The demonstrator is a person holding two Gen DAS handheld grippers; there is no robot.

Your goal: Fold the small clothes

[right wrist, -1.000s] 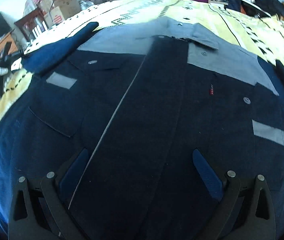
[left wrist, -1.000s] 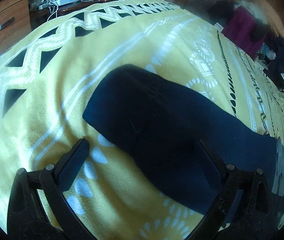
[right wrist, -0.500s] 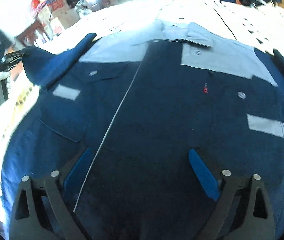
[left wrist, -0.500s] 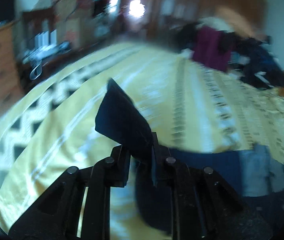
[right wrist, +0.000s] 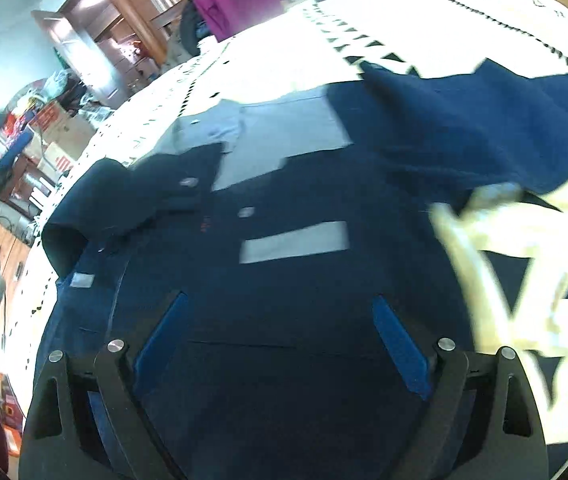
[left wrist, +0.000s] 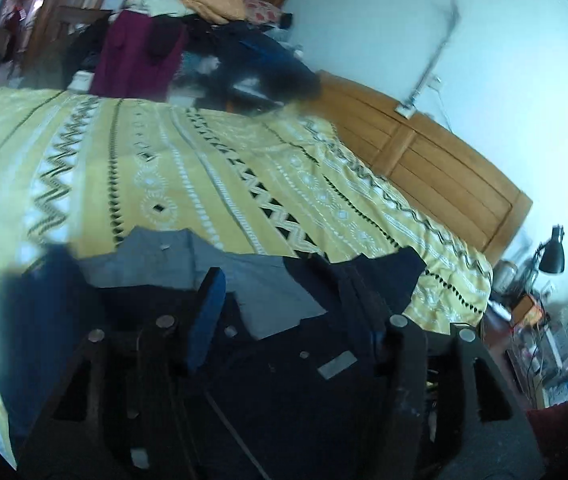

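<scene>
A navy jacket with a grey yoke and collar (right wrist: 284, 264) lies spread on a yellow patterned bedspread (left wrist: 212, 168). Its left sleeve (right wrist: 124, 188) is folded in over the chest. Its right sleeve (right wrist: 483, 120) lies out to the right. My right gripper (right wrist: 280, 316) is open and empty, low over the jacket front. My left gripper (left wrist: 287, 300) is open over the jacket (left wrist: 284, 380), with a fold of navy cloth (left wrist: 355, 288) against its right finger.
A pile of clothes (left wrist: 188, 44) sits at the far end of the bed. A wooden headboard (left wrist: 435, 160) runs along the bed on the right. A black lamp (left wrist: 549, 256) and a cluttered stand are beyond the bed's right edge. Cardboard boxes (right wrist: 60, 136) stand beside the bed.
My left gripper, which closed on the left sleeve and lifted it, has carried it over the chest and opened. The right gripper has shifted toward the right sleeve.
</scene>
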